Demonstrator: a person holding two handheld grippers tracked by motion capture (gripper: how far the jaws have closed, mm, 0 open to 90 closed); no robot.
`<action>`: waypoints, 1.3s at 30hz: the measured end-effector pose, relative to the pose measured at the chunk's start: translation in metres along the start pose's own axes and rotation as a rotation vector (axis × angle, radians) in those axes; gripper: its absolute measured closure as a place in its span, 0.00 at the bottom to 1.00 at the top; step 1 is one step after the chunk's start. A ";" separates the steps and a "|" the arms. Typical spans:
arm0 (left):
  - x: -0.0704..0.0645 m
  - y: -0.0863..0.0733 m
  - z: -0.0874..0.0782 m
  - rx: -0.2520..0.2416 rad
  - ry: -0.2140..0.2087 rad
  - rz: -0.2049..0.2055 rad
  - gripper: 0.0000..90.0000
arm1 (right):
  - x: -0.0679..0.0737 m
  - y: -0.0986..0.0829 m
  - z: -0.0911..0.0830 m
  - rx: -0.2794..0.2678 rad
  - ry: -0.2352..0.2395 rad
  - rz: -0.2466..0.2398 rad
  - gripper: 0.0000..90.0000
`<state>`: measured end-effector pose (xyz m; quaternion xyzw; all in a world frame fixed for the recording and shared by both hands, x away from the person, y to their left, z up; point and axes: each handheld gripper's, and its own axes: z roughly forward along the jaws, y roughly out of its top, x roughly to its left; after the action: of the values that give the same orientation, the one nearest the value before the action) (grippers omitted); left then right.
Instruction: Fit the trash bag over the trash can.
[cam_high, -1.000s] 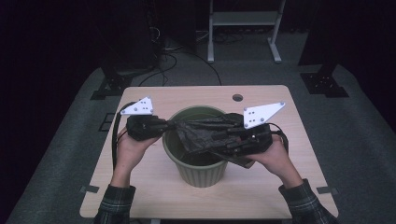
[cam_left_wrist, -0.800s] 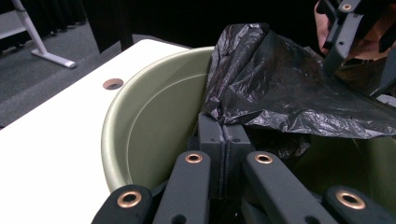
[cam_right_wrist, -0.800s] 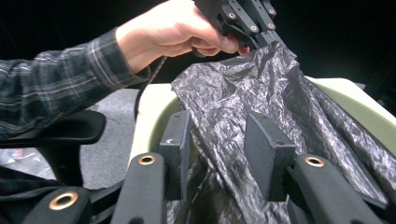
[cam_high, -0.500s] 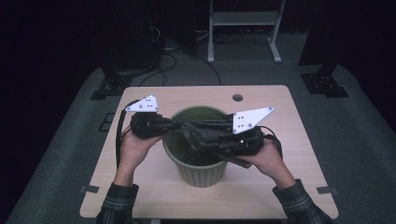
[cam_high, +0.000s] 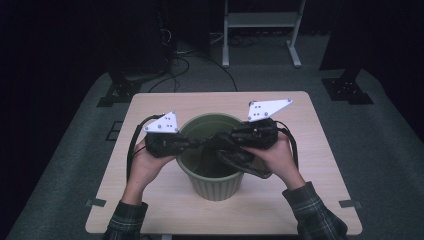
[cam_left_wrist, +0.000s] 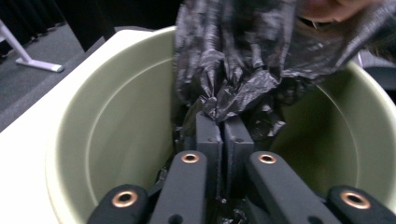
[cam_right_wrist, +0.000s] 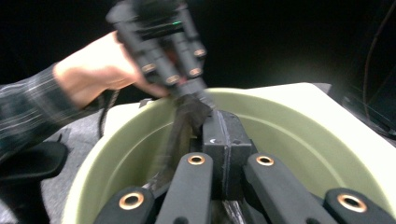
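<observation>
A pale green bin stands in the middle of the table. Over its mouth a crumpled black plastic bag hangs between my two grippers and droops over the near right rim. My left gripper reaches in from the left, shut on a bunched edge of the bag; its jaws are pressed together. My right gripper comes from the right, shut on a thin fold of the bag. The two sets of tips nearly meet above the bin.
The light wooden table has bare surface all round the bin. Behind it on the dark floor lie cables, a white stand and black stand feet.
Both grippers have moved inward toward each other over the bin. The bag, earlier spread across the opening, is now bunched between them and sags to the right.
</observation>
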<state>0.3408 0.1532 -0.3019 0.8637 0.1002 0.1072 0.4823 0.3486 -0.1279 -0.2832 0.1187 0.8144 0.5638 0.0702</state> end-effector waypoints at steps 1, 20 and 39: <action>-0.002 0.001 0.001 0.008 0.007 0.022 0.94 | 0.000 0.000 0.000 0.000 0.000 0.000 1.00; 0.010 0.032 0.000 -0.060 -0.115 0.006 0.73 | -0.002 0.003 0.004 -0.025 0.017 -0.012 1.00; 0.003 0.018 0.025 0.014 -0.133 -0.030 0.99 | -0.009 0.010 -0.019 -0.113 -0.037 0.026 0.83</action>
<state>0.3516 0.1247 -0.2986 0.8706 0.0815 0.0419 0.4834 0.3534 -0.1443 -0.2676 0.1354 0.7782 0.6074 0.0845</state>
